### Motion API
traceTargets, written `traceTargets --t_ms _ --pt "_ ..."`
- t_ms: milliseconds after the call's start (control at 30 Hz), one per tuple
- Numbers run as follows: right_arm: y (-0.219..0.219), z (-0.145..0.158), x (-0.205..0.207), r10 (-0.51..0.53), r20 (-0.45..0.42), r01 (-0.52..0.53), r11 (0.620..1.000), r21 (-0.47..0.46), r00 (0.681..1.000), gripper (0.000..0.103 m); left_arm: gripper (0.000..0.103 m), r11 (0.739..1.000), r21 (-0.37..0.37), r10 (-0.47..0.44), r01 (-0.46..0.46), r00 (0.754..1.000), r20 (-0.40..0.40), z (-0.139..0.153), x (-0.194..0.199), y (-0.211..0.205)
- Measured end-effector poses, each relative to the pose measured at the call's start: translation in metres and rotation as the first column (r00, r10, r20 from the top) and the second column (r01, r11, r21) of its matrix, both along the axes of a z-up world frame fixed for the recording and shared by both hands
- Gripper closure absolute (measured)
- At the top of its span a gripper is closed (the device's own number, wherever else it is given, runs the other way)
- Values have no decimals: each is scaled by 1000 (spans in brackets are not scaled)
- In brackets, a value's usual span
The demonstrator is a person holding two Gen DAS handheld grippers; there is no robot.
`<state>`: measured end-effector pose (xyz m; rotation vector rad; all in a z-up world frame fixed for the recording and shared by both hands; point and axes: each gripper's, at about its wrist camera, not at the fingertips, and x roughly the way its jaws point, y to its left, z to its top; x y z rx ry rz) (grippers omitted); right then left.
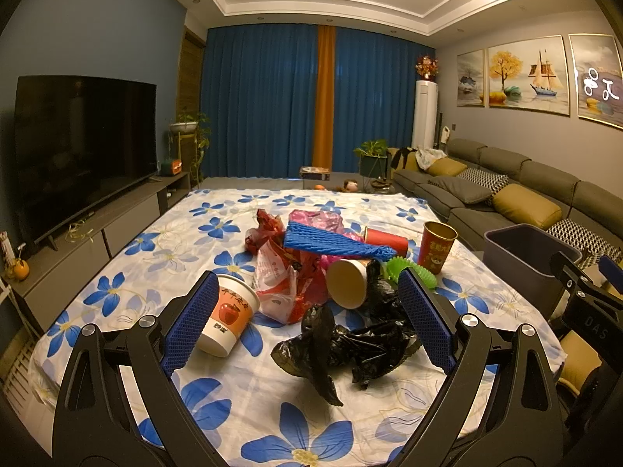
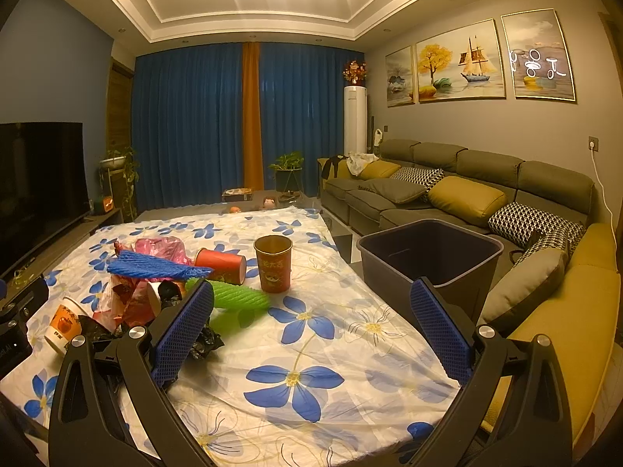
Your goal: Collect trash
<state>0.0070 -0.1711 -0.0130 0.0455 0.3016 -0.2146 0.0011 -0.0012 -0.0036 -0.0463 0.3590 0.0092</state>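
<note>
A living room at night, ceiling lights on, blue curtains [image 1: 264, 105] drawn behind a table spread with a white cloth [image 1: 218, 202] printed with blue flowers. Your left gripper [image 1: 309, 321] hangs above the tabletop's near edge with its jaws spread wide and nothing between them; its blue pads [image 1: 190, 323] frame a heap of trash at the middle of the tabletop. Nearest you lies a crumpled black plastic bag [image 1: 350, 346], just beyond it a paper cup on its side [image 1: 348, 282], and to its left a white cup with an apple print [image 1: 229, 311], tilted. Red and pink plastic bags [image 1: 288, 276] pile behind them, a blue foam net sleeve [image 1: 335, 243] lying across the top, a green foam net [image 2: 233, 295] beside it. A red tube [image 2: 222, 262] lies on its side; a red-and-gold cup [image 2: 273, 262] stands upright toward the tabletop's right edge. Your right gripper [image 2: 309, 330] is likewise wide open and holding nothing, over the tabletop's near right corner. A dark grey bin [image 2: 428, 257] stands just off the right edge, between the table and the sofa [image 2: 467, 194].
</note>
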Motion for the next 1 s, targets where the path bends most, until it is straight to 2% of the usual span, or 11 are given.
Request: traceTargets --t_ms 1000 --pt "-1 -2 0 -9 5 9 1000 3 1000 5 12 1000 1 -17 17 1000 5 4 0 -2"
